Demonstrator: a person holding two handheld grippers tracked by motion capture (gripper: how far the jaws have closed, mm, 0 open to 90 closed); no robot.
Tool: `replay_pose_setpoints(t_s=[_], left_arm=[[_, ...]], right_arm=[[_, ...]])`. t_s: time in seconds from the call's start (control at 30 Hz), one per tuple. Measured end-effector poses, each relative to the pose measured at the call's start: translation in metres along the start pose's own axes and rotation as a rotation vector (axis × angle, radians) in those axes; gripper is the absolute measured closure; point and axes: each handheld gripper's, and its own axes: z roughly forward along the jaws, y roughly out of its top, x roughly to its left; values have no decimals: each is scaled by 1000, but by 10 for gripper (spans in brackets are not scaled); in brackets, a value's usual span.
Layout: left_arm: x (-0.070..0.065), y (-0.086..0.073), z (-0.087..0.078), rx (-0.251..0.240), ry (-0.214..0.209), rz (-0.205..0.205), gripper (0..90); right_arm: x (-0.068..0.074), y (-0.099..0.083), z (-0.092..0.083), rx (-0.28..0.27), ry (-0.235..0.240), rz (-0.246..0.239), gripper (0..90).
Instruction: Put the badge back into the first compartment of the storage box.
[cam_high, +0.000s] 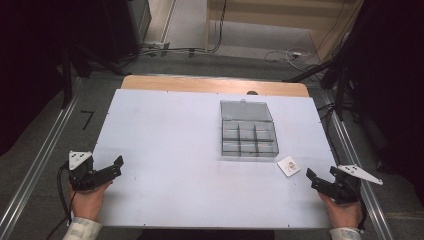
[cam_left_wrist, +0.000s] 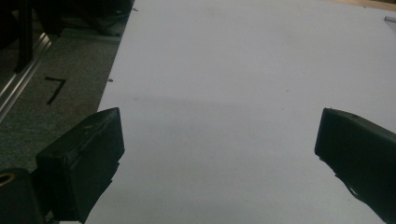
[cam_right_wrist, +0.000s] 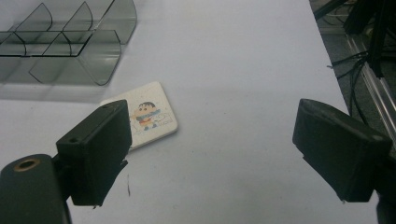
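At about 8 o'clock on the white table (cam_high: 175, 150), the left gripper (cam_high: 118, 165) rests in the person's left hand (cam_high: 90, 200), its jaws spread wide with nothing between them; in the left gripper view they frame bare white tabletop, with a black "7" mark (cam_left_wrist: 55, 89) on the grey floor off toward 10 o'clock. Toward 1 o'clock from the table's middle sits a clear plastic compartment box (cam_high: 248, 136), lid laid open on its far side, compartments looking empty. Just beside its near right corner, at about 4 o'clock, lies a small white card (cam_high: 288, 165) printed with a cartoon figure. The right gripper (cam_high: 311, 176), held in the right hand (cam_high: 344, 210) at 4 o'clock, stands wide open and holds nothing. The card lies near it at its 10 o'clock, partly behind one jaw in the right gripper view, apart from the tips.
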Motion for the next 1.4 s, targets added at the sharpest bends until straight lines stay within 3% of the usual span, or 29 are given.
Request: replay_pose_setpoints(t_s=[0.7, 1.4], left_arm=[[-3, -2, 3, 17, -1, 7, 15], [-3, -2, 4, 20, 2, 6, 16]], right_arm=[[18, 5, 14, 23, 52, -50, 103], [27, 9, 27, 42, 69, -70, 103]])
